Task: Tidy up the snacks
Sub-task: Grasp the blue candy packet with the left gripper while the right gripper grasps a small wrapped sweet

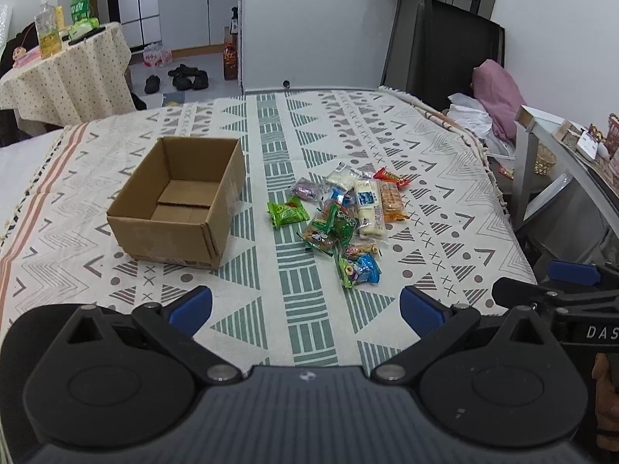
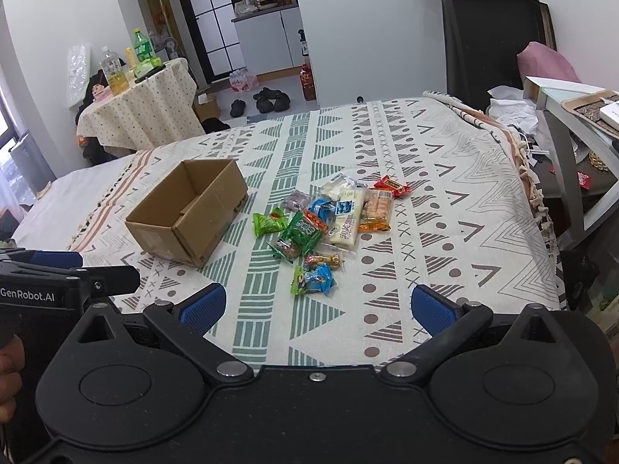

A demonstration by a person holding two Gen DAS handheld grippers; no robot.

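**Snack packets lie loose beside an empty carton; both grippers spread wide**

An open brown cardboard box [image 1: 182, 201] stands on a surface covered by a cream cloth with green and grey geometric patterns [image 1: 294, 294]; what lies under the cloth cannot be told. The box is upright, flaps folded in at its bottom, with nothing inside.

Just to the right of the box, apart from it, sits a loose heap of wrapped snacks [image 1: 340, 216]. A green crinkled packet [image 1: 287, 212] lies at the heap's near-left edge, nearest the box. A long white packet with a blue picture [image 1: 369, 208] lies in the middle, touching an orange-edged tray of biscuits [image 1: 391, 201] on its right. A small red wrapper [image 1: 390, 177] rests at the far right corner. Closest to the cameras lies a blue and green packet [image 1: 359, 270], slightly apart from the rest.

The left hand-held gripper [image 1: 305, 305] hovers over the near edge of the cloth, its blue-padded fingers [image 1: 191, 303] spread wide and holding nothing. The right hand-held gripper [image 2: 319, 305] hangs alongside, likewise wide and empty, short of the snacks.
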